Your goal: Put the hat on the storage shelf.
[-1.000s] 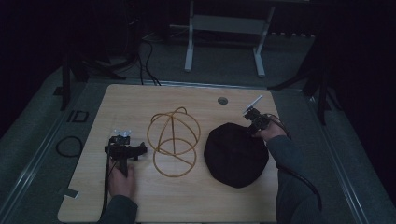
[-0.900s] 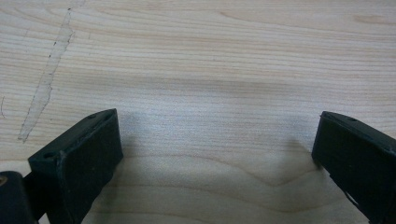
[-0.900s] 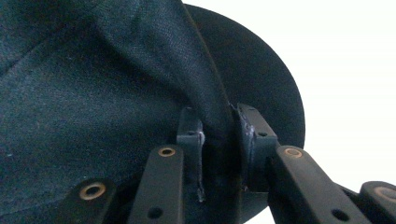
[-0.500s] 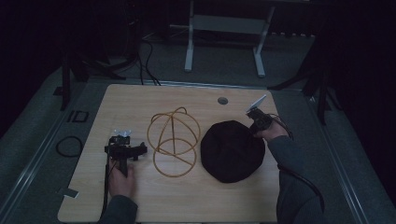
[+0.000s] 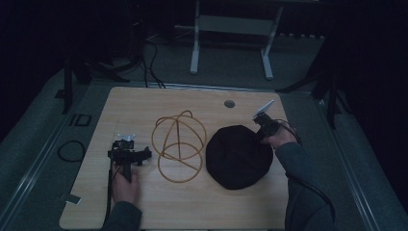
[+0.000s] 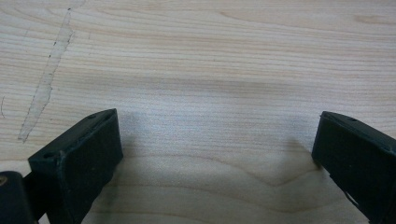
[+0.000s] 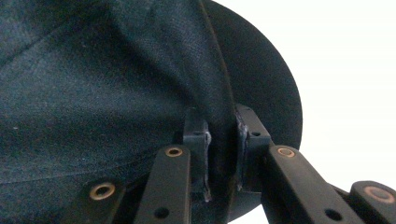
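Right gripper (image 7: 219, 154): jaws are pinching a fold at the rim of the black fabric hat (image 7: 116, 79), having just been closing onto it with the cloth between them; in the high view this gripper (image 5: 262, 126) is sitting at the hat's far right edge, the right hand (image 5: 279, 139) angling in from the lower right with the forearm in a dark sleeve lying along the tabletop's right side. Black hat (image 5: 238, 156): lying flat on the tabletop (image 5: 144, 101), right of centre. Left gripper (image 5: 126, 153): jaws are standing wide apart over bare wood, nothing between them; the left hand (image 5: 126, 187) is holding it from below, near the left front of the tabletop. Wire frame (image 5: 179, 144): yellow loops are standing between the two grippers, just beside the hat.
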Tool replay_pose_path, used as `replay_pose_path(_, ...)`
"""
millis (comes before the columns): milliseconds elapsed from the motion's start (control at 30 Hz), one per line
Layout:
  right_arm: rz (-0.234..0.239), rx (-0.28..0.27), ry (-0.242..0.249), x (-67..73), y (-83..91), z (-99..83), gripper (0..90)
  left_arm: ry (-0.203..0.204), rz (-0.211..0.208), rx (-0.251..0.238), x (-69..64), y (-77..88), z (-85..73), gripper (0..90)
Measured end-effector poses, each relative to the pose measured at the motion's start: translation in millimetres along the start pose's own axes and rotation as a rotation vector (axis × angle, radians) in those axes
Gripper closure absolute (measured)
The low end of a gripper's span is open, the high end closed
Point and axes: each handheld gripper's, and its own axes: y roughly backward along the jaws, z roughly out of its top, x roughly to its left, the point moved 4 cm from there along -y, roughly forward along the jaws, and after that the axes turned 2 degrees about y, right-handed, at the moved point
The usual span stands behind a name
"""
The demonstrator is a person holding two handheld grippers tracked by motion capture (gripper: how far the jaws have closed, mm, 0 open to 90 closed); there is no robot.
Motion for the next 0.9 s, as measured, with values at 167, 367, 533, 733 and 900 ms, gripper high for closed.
replay_pose_path(167,0.054,0.014,-0.039,-5.4,3.0,-3.1,78.3,0.000,0.000,0.000,0.0,0.0,0.0,1.2)
replay_pose_path(367,0.091,0.035,-0.063,-8.4,8.4,-7.3,78.8,0.000,0.000,0.000,0.0,0.0,0.0,1.2)
replay_pose_path(533,0.138,0.026,-0.080,-10.9,20.0,-7.2,78.7,-0.002,0.000,0.002,0.2,0.1,-0.1,1.2)
replay_pose_path(733,0.144,0.020,-0.095,-11.5,42.5,-2.2,78.6,-0.002,0.000,0.002,0.1,0.1,-0.1,1.2)
replay_pose_path(900,0.150,0.004,-0.118,-15.6,58.3,1.4,78.5,-0.002,0.000,0.002,0.2,0.1,-0.1,1.2)
